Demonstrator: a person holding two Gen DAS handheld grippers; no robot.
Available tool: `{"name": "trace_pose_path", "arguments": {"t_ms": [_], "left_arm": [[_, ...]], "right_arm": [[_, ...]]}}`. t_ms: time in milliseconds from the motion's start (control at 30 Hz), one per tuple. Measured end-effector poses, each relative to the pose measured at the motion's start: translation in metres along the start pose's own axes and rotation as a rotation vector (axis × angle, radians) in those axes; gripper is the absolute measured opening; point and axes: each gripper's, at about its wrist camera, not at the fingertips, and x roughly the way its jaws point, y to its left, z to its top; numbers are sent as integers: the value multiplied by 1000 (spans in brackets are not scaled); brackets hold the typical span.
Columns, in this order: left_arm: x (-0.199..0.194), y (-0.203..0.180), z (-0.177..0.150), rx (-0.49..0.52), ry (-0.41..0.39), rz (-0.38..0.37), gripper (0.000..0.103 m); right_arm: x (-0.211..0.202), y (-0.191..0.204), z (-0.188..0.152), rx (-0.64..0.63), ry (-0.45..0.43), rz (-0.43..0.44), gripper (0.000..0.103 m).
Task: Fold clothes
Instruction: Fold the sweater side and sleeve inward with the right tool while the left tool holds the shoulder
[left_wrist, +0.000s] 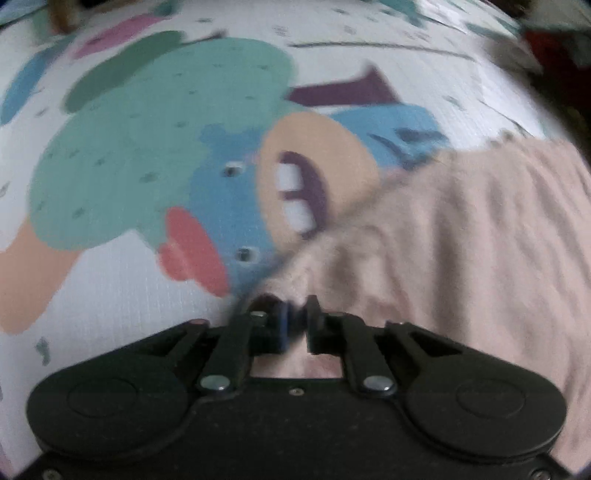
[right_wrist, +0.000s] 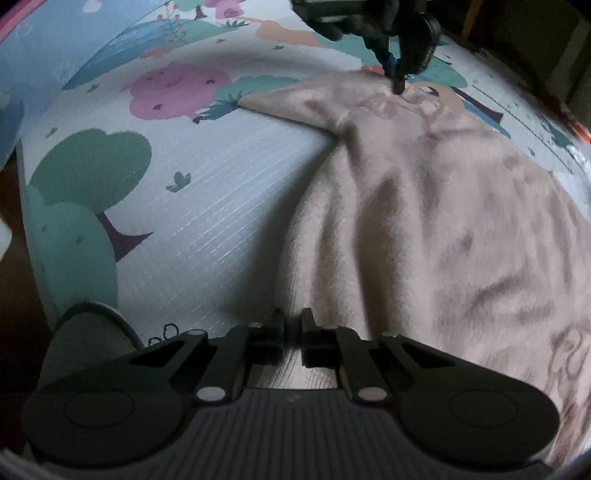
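A pale pink garment (left_wrist: 461, 240) lies spread and wrinkled on a colourful cartoon play mat (left_wrist: 110, 295). My left gripper (left_wrist: 295, 317) is shut on a bunched corner of the garment at its left edge. In the right wrist view the garment (right_wrist: 424, 221) stretches away to the far right, with a sleeve-like flap pointing left. My right gripper (right_wrist: 293, 321) is shut on its near edge, cloth showing between the fingers. The left gripper (right_wrist: 398, 88) appears at the top of that view, pinching the far corner.
The mat (right_wrist: 203, 221) ends at the left, with dark floor beyond. A grey rounded object (right_wrist: 85, 332) sits by its near-left edge. A dark red object (left_wrist: 554, 48) and a wooden leg (left_wrist: 62, 18) stand past the mat's far side.
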Motion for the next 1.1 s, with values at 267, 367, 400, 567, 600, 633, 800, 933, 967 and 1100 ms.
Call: {"name": "trace_pose_path", "arguments": {"t_ms": [267,367,400,567,600,633,800,933,967,1100], "left_arm": [[-36,-38,35,82,-18,-40,5],[-39,-55,47,80,-22,-49,5],[-40,-61,51,84,-23,-50,5],[-37,-100,76,117,-41,-53,5],[-36,-110,81,125,-43,-60,5],[-35,-121,86,139,-45,-66,5],[-21,-171,106,200,-39,-74,5],[-7,-199,112,225,-28,-49,5],[-3,-203,113,226,-25,-38,5],[9,-213,113,231,-11,-17,5]], "right_arm": [[-31,-40,-6,142,-30,-4,9],[-42,-57,-12,207,-26,-19,9],[-44,-63,-15,230,-21,-23,9],[-54,-85,-36,324,10,-51,9],[-56,-89,-41,336,17,-58,9],[-57,-93,-46,354,24,-64,9],[-59,-113,-66,437,48,-77,9],[-58,-126,-76,503,59,-68,9],[-57,-128,-78,514,60,-62,9],[-52,-135,-82,548,69,-33,9]]}}
